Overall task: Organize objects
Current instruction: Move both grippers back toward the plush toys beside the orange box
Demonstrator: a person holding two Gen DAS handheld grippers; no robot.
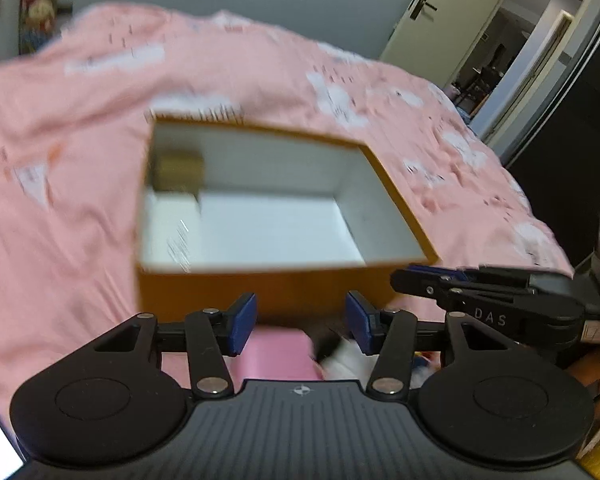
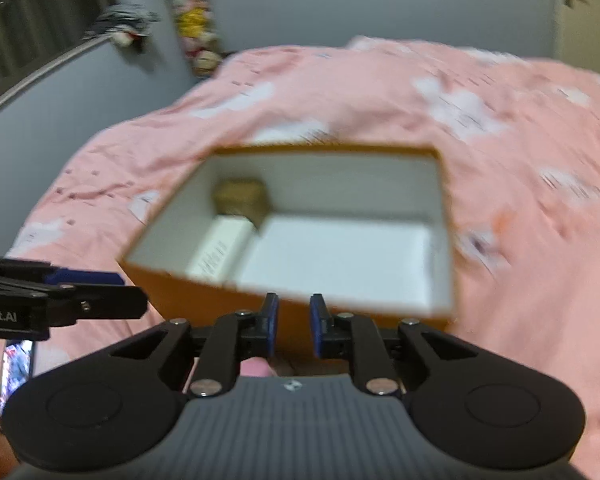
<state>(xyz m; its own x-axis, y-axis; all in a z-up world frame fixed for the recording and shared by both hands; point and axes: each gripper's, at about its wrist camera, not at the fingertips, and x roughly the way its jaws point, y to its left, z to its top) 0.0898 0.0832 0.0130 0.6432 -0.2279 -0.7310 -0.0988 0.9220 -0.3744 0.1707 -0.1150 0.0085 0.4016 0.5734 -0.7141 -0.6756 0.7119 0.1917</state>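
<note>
While both views blur, I judge I am between pickups. From the left wrist, my left gripper [image 1: 300, 322] hangs wide open, holding nothing, before the orange box [image 1: 260, 292] on the pink bedspread [image 1: 60, 200]; next it needs an object. From the right wrist, my right gripper [image 2: 294, 326] gapes narrowly, empty; a brown block [image 2: 240, 198] sits far-left inside.

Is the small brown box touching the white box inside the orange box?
Cannot tell. In the right wrist view the brown box sits directly behind the white box, but blur hides whether they meet.
</note>
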